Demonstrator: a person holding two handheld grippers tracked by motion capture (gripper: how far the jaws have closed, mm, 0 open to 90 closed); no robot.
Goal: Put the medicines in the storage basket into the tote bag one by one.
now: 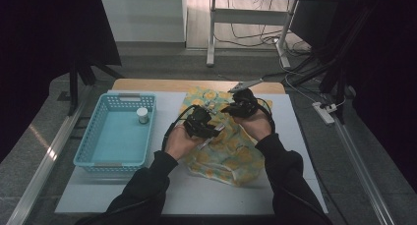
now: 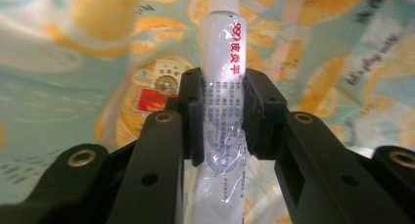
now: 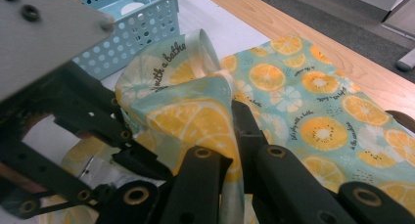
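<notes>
Two grips working together: right hand-held gripper (image 3: 234, 136) is pinching the bag (image 3: 313, 101) rim, holding its mouth up, while left hand-held gripper (image 2: 222, 119) is clamping the tube (image 2: 222, 87), aiming it inside.

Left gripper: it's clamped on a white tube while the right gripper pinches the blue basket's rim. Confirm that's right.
Not quite. The right gripper pinches the orange-print fabric bag, not the basket, as the right gripper view shows. The left gripper is indeed clamped on the white tube.
</notes>
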